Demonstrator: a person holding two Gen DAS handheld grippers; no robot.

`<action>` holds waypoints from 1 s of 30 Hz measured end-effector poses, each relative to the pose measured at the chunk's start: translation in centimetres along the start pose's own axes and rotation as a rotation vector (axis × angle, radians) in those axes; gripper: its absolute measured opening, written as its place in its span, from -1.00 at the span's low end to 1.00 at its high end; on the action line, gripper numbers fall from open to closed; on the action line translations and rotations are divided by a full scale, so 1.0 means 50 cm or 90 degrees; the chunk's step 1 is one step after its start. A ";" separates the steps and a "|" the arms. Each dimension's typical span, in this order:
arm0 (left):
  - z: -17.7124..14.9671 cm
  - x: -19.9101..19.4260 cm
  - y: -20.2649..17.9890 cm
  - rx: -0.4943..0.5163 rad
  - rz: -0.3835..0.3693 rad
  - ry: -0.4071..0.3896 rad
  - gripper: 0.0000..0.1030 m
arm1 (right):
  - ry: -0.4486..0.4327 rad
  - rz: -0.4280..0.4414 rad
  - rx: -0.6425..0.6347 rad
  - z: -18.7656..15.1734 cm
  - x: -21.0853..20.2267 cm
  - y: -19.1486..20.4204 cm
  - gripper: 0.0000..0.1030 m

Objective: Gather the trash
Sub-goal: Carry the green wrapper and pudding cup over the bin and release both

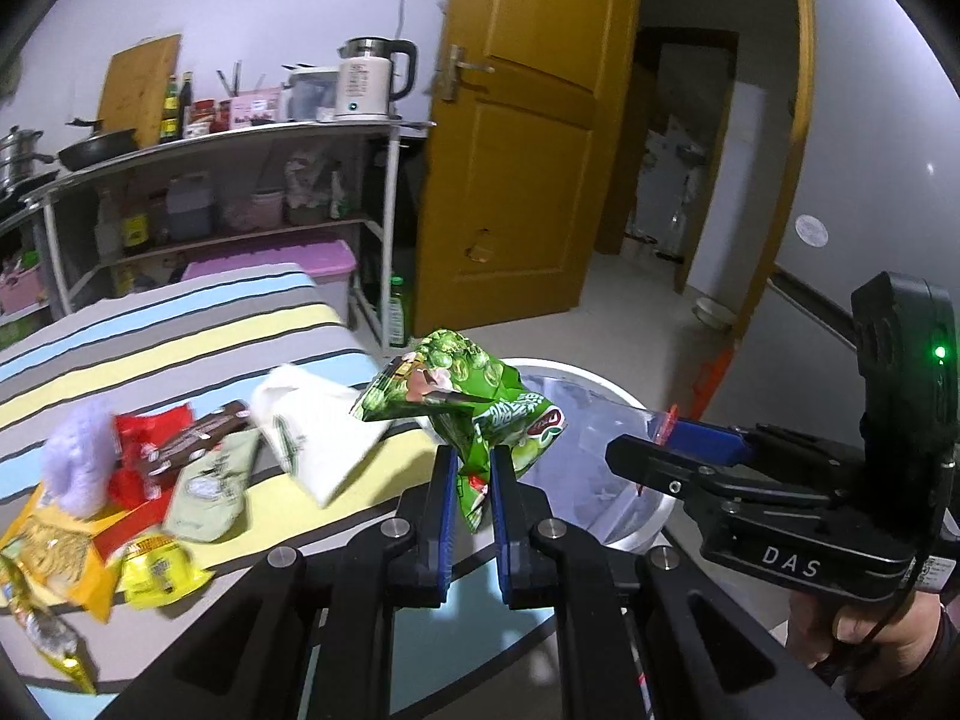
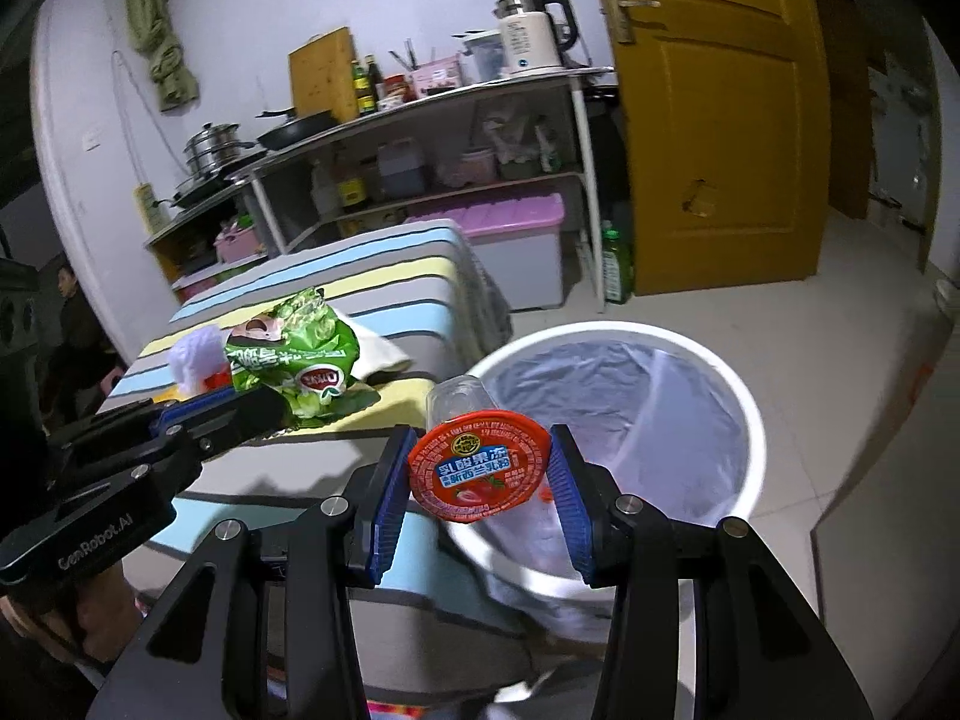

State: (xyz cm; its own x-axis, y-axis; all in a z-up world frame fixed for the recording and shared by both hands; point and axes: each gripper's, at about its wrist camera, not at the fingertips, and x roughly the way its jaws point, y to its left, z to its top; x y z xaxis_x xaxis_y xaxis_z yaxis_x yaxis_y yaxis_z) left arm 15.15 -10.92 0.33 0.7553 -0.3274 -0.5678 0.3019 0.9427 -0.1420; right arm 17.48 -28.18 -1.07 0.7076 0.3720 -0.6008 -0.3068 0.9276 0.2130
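Observation:
My left gripper (image 1: 471,456) is shut on a crumpled green snack bag (image 1: 474,402), held up at the striped table's edge, just left of the white bin (image 1: 636,531). The same bag (image 2: 294,354) shows in the right wrist view, gripped by the left gripper (image 2: 264,405). My right gripper (image 2: 480,468) is shut on a clear jelly cup with a red foil lid (image 2: 480,468), held over the near rim of the white bin (image 2: 744,396), which has a clear liner. In the left wrist view the right gripper (image 1: 636,450) reaches over the bin from the right.
More wrappers lie on the striped table (image 1: 180,348): a white bag (image 1: 318,432), a brown bar wrapper (image 1: 192,438), red (image 1: 144,426) and yellow packs (image 1: 156,570), a purple fluffy thing (image 1: 78,462). A kitchen shelf (image 1: 240,138) and a yellow door (image 1: 522,138) stand behind.

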 end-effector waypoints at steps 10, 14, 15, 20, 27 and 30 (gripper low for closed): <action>0.011 0.085 -0.040 0.016 -0.028 0.042 -0.80 | 0.015 -0.031 0.044 -0.005 0.026 -0.074 -0.11; 0.014 0.122 -0.048 0.020 -0.034 0.061 -0.79 | 0.028 -0.041 0.058 -0.008 0.044 -0.098 -0.11; 0.014 0.129 -0.050 0.020 -0.037 0.065 -0.79 | 0.030 -0.043 0.061 -0.009 0.048 -0.103 -0.11; 0.012 0.166 -0.055 0.020 -0.044 0.087 -0.79 | 0.037 -0.052 0.080 -0.015 0.064 -0.129 -0.11; 0.011 0.173 -0.047 0.010 -0.049 0.093 -0.72 | 0.029 -0.056 0.089 -0.018 0.066 -0.143 -0.10; 0.010 0.164 -0.040 -0.001 -0.053 0.088 -0.72 | 0.021 -0.057 0.086 -0.017 0.064 -0.141 -0.09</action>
State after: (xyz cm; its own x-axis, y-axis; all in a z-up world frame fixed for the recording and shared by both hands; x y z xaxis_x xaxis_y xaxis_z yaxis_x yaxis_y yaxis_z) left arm 21.05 -15.53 -3.63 0.6408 -0.3925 -0.6598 0.3594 0.9128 -0.1940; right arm 21.38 -33.57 -5.13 0.7057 0.2887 -0.6470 -0.1542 0.9539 0.2575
